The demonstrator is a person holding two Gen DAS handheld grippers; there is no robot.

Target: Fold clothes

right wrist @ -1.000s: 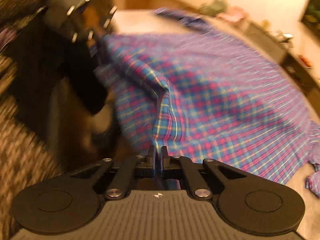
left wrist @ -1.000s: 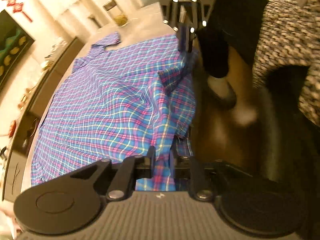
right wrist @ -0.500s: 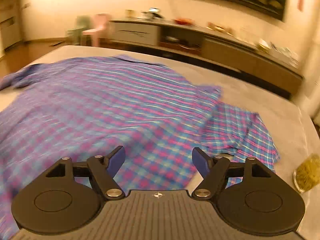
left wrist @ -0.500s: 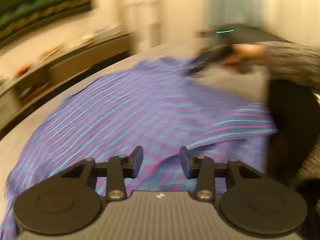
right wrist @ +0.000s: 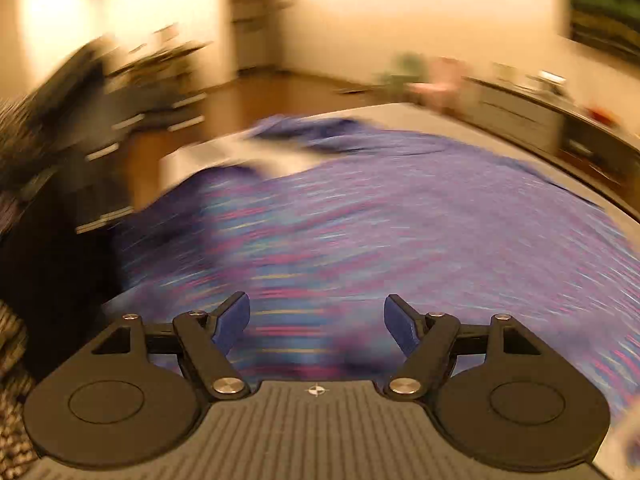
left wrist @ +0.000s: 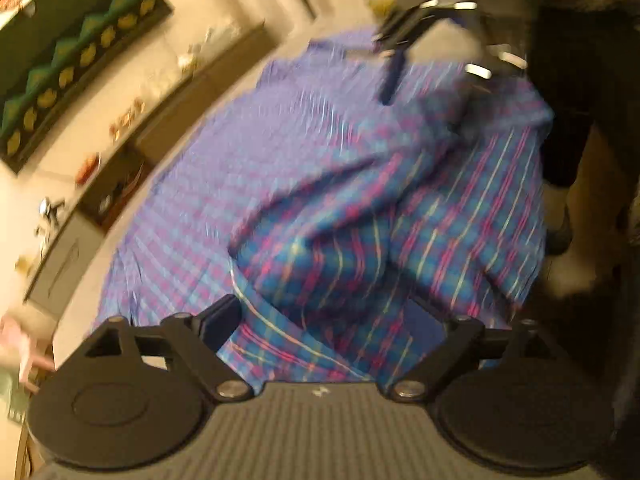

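Warm lamplight fills the room around a pale desk (right wrist: 408,114). Both tongs gape, gripping nothing; the left tongs (left wrist: 320,320), just opened wider, hover over the plaid shirt (left wrist: 304,168), nearer its raised fold than the right tongs (right wrist: 316,316).

You've got a woven cotton-like plaid shirt (left wrist: 320,184) under you, soft and matt, rumpled into folds near the left gripper (left wrist: 326,320). Its body is matt black plastic with a ribbed grey deck, bright metal pivot screws, and dull blue pads. Your right gripper (right wrist: 316,320) looks the same: matt black arms, shiny screws, blue pads. The bed surface (right wrist: 400,114) beneath reads as plain, smooth matt cloth. Your sleeve (right wrist: 12,392) is a coarse, nubbly knit.
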